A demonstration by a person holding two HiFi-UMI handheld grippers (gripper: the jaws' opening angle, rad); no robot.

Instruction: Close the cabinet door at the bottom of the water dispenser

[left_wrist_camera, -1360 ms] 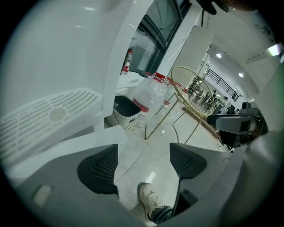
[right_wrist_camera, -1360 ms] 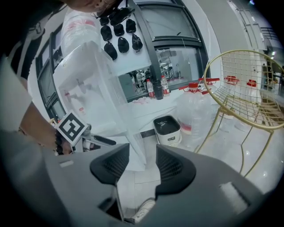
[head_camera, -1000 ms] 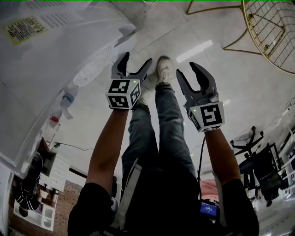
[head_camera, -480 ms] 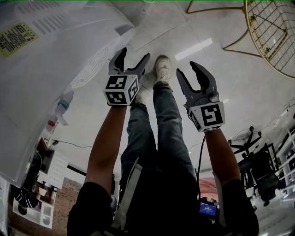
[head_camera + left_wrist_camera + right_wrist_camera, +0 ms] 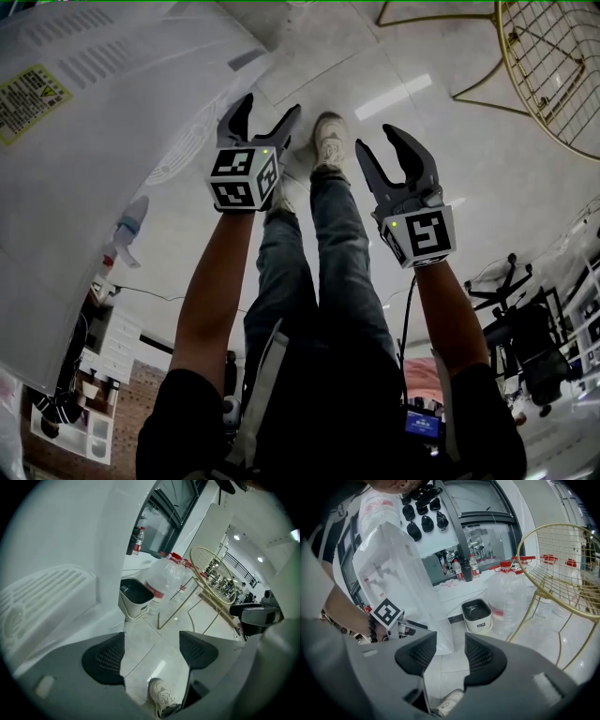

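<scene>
— What carries everything here?
— A pale, glossy tiled floor [image 5: 506, 178]. My white shoe [image 5: 333, 141] stands on it, top centre of the head view.
— What else?
— A gold wire chair [image 5: 548, 66], upper right. In the right gripper view, a white bin [image 5: 477, 616] at centre, clear water jugs [image 5: 506, 595] just beside, the water dispenser [image 5: 417, 602] to its left.

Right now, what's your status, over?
Left gripper open, empty. Right gripper open, empty. Water dispenser close at left; its door not made out. Nothing blocking.
</scene>
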